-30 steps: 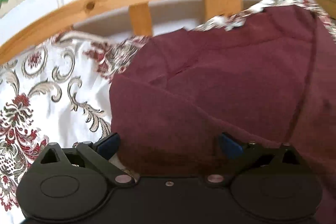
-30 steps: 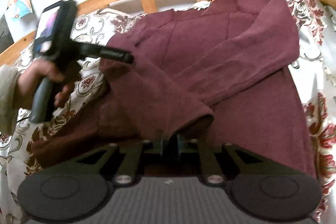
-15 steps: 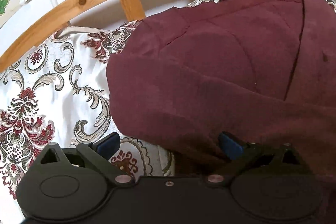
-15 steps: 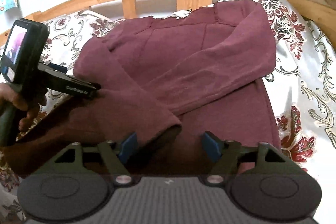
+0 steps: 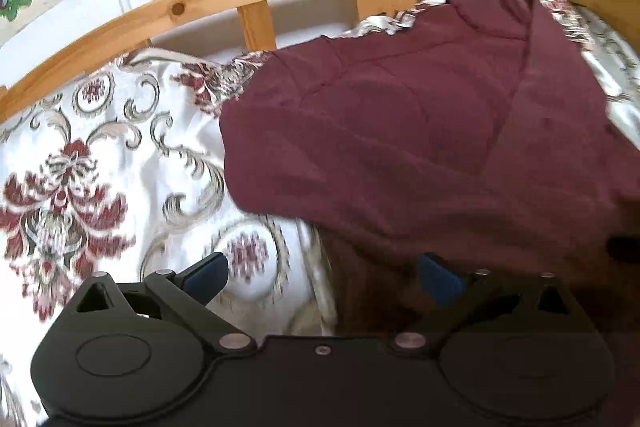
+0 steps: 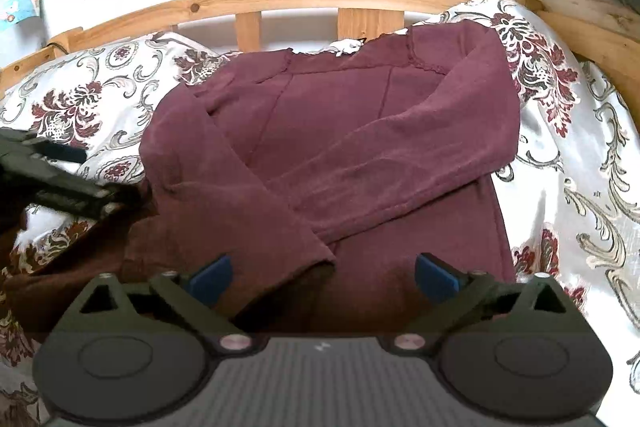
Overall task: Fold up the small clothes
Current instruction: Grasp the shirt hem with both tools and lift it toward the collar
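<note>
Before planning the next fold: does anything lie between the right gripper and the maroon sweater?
Nothing visible does. The right gripper hangs open directly over the maroon sweater, with the left sleeve cuff just ahead of its fingers.

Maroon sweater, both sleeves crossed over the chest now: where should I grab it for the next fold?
Probably the bottom hem of the maroon sweater, near the open right gripper. It lies nearest, flat on the floral bedspread, so come in low from the near side and pinch the edge.
</note>
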The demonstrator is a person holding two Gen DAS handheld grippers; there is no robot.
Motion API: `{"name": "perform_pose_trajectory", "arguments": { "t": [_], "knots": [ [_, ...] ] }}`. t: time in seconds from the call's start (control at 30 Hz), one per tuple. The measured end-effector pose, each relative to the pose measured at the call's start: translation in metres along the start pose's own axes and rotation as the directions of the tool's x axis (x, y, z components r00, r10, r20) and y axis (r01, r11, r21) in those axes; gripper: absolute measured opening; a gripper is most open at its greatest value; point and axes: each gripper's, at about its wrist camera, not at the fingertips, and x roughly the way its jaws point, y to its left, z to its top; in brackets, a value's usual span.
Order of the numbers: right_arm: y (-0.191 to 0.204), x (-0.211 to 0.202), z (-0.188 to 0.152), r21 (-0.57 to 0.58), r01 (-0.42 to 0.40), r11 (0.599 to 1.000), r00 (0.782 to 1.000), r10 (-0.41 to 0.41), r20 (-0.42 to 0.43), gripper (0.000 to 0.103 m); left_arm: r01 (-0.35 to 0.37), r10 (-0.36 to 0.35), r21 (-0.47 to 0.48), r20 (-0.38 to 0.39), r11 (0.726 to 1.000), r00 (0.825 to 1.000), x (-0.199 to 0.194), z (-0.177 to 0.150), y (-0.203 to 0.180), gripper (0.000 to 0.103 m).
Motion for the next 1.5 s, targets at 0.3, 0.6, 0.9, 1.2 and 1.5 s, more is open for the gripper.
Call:
{"name": "perform_pose_trajectory", "arguments": {
  "t": [0.3, 0.6, 0.9, 1.2, 1.5],
  "knots": [
    [-0.017, -0.033, 0.018, -0.035, 0.008, 0.999, 1.0, -0.007, 0.028, 0.103, 0.077, -0.082, 0.163, 0.026, 0.984, 0.996, -0.069, -0.049, 0.001, 0.102],
    [-0.039, -0.083, 0.006, -0.058, 0.051, 0.997, 0.998, -0.05, 0.024, 0.103, 0.119, -0.126, 0.31, 0.002, 0.943, 0.992, -0.092, -0.079, -0.012, 0.102],
    [-0.008, -0.076, -0.051, -0.394, -0.011, 0.919, 0.974, -0.079, -0.211, 0.103, 0.113, -0.091, 0.507, -0.068, 0.854, 0.994, -0.079, -0.096, -0.025, 0.102],
    [-0.004, -0.063, -0.055, -0.405, -0.022, 0.914, 0.971, -0.077, -0.226, 0.103, 0.029, -0.017, 0.642, -0.024, 0.766, 1.0, -0.068, -0.102, -0.037, 0.103],
    [-0.006, -0.068, -0.066, -0.505, 0.01, 0.863, 0.973, -0.124, -0.193, 0.103, -0.129, -0.015, 0.775, 0.176, 0.618, 0.984, -0.075, -0.118, -0.058, 0.087]
  ]
}}
